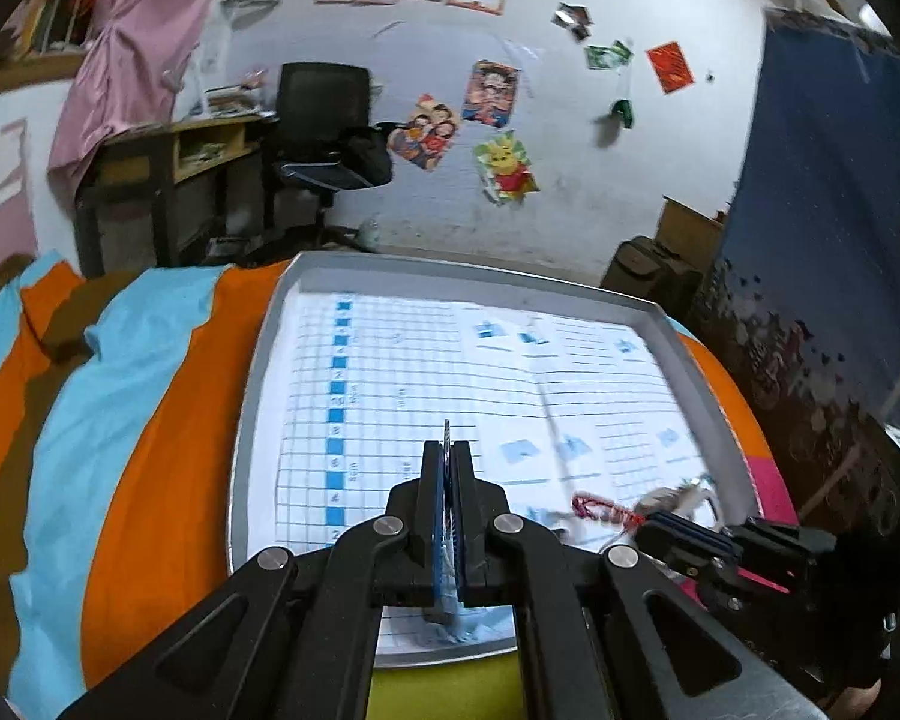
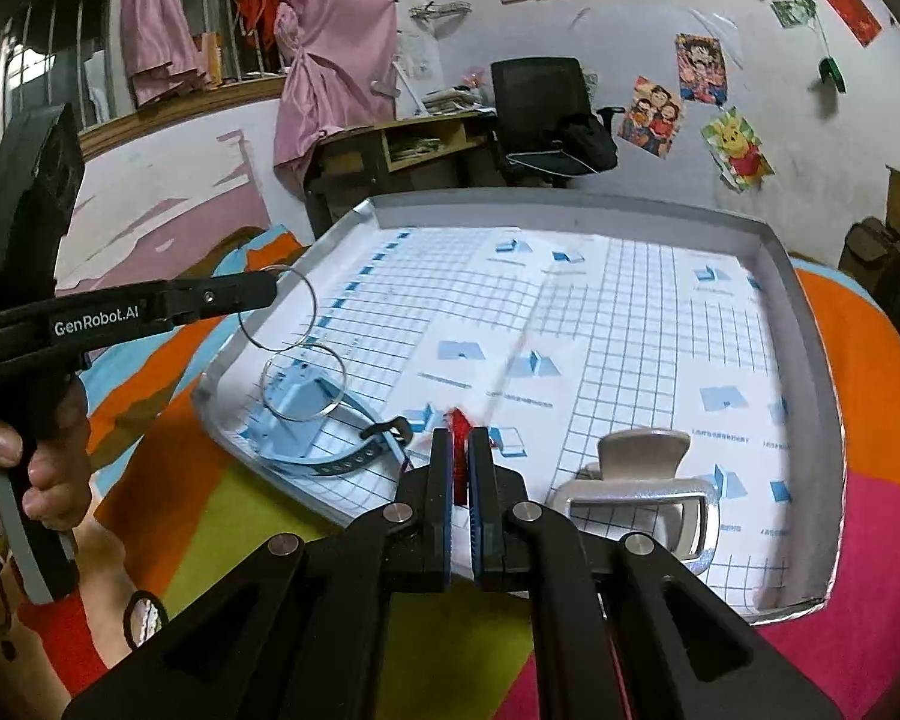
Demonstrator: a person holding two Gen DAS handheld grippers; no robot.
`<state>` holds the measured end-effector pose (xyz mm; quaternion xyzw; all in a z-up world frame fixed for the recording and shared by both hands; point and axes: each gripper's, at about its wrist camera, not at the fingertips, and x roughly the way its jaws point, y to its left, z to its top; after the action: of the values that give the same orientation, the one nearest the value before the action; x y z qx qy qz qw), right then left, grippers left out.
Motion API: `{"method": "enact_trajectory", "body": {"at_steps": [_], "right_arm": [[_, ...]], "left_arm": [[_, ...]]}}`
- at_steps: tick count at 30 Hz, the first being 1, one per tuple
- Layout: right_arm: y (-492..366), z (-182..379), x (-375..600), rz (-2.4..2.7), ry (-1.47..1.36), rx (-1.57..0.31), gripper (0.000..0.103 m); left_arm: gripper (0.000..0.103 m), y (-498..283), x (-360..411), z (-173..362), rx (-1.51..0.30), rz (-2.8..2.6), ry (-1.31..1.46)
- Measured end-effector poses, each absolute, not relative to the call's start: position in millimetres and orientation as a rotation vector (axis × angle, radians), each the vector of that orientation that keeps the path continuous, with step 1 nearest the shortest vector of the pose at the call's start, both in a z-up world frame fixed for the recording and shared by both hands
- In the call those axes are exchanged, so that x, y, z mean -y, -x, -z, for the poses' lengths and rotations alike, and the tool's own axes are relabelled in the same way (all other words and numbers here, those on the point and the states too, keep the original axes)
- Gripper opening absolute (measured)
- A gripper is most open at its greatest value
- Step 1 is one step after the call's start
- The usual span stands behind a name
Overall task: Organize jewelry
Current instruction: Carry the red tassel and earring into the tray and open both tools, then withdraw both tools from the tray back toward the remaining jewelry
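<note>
Red bracelet (image 2: pixel 458 420) pinched tight in the right gripper (image 2: pixel 460 441), just over the tray's (image 2: pixel 810 324) near edge, with a loose end trailing down onto the paper (image 2: pixel 642 324). Same bracelet, blurred, in the left wrist view (image 1: pixel 600 507), near the tray's near right corner, at the tip of the right gripper (image 1: pixel 660 525).

Thin clear bangle (image 2: pixel 277 306) clamped in the left gripper (image 2: pixel 270 287), held above the tray's left rim; seen edge-on as a thin line between the closed fingers in the left wrist view (image 1: pixel 447 438). Second bangle (image 2: pixel 303 384) just below it, over the tray's near left corner; possibly hooked to the first, hard to tell. Under that, a pale blue strap (image 2: pixel 342 462) with holes, flat on the paper.

Grey hair claw (image 2: pixel 642 447) upright inside the tray near its front edge, right of the right gripper. Silver buckle (image 2: pixel 636 495) just in front of the claw, touching it.

Gridded paper across the whole tray floor. Tray on a striped bedcover (image 2: pixel 858 360). Hand (image 2: pixel 48 462) around the left gripper's handle, left of the tray.
</note>
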<state>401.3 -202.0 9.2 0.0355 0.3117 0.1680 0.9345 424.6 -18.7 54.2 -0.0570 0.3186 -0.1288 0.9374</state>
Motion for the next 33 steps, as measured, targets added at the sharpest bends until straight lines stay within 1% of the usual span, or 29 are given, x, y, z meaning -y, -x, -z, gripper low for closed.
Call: {"method": "enact_trajectory", "body": {"at_steps": [5,8,9,10,12,13,14,15,17,18,19,21,22,23,24,25,26,28,30,33], "right_arm": [[-397,-9,208,-0.329,-0.063,-0.628,0.008],[-388,-15,212,-0.323,-0.065,-0.604,0.022],[-384,-18,213,-0.318,-0.066,-0.589,0.031],[-381,-22,215,-0.313,-0.068,-0.577,0.036],[-372,-30,220,-0.304,-0.065,-0.549,0.036],[-367,-34,221,-0.295,-0.058,-0.534,0.036],[-363,-39,222,-0.288,-0.053,-0.523,0.036],[-359,-43,224,-0.283,-0.049,-0.514,0.037],[-348,-52,228,-0.274,-0.048,-0.494,0.043],[-342,-57,229,-0.269,-0.048,-0.483,0.046],[-336,-61,231,-0.266,-0.05,-0.473,0.049],[-323,-69,236,-0.263,-0.057,-0.453,0.053],[-315,-74,238,-0.266,-0.064,-0.439,0.057],[-308,-78,239,-0.268,-0.07,-0.428,0.06],[-298,-84,240,-0.271,-0.079,-0.408,0.068],[-288,-88,242,-0.274,-0.088,-0.386,0.076],[-279,-92,244,-0.277,-0.097,-0.364,0.079],[-256,-101,246,-0.287,-0.112,-0.318,0.087],[-232,-108,247,-0.284,-0.117,-0.28,0.093],[-197,-112,247,-0.284,-0.122,-0.24,0.094]], "left_arm": [[0.003,-426,17,-42,-0.688,0.248,0.115],[0.003,-424,20,-38,-0.715,0.246,0.088],[0.003,-423,19,-38,-0.72,0.247,0.088],[0.005,-420,19,-38,-0.726,0.246,0.091],[0.009,-414,17,-39,-0.732,0.242,0.096],[0.017,-410,16,-40,-0.729,0.241,0.1],[0.028,-406,16,-41,-0.722,0.24,0.104],[0.035,-399,14,-44,-0.706,0.238,0.11],[0.067,-381,10,-50,-0.65,0.237,0.129],[0.072,-373,8,-54,-0.619,0.233,0.139],[0.076,-362,5,-58,-0.584,0.225,0.15],[0.078,-346,2,-63,-0.564,0.225,0.163],[0.082,-338,2,-66,-0.556,0.223,0.165],[0.088,-325,0,-70,-0.539,0.216,0.167],[0.092,-315,-1,-72,-0.522,0.209,0.172],[0.098,-303,-3,-76,-0.497,0.198,0.177],[0.103,-288,-5,-80,-0.461,0.182,0.185],[0.103,-265,-9,-84,-0.406,0.155,0.201],[0.103,-236,-12,-87,-0.354,0.124,0.216],[0.103,-197,-12,-87,-0.297,0.095,0.21]]}}
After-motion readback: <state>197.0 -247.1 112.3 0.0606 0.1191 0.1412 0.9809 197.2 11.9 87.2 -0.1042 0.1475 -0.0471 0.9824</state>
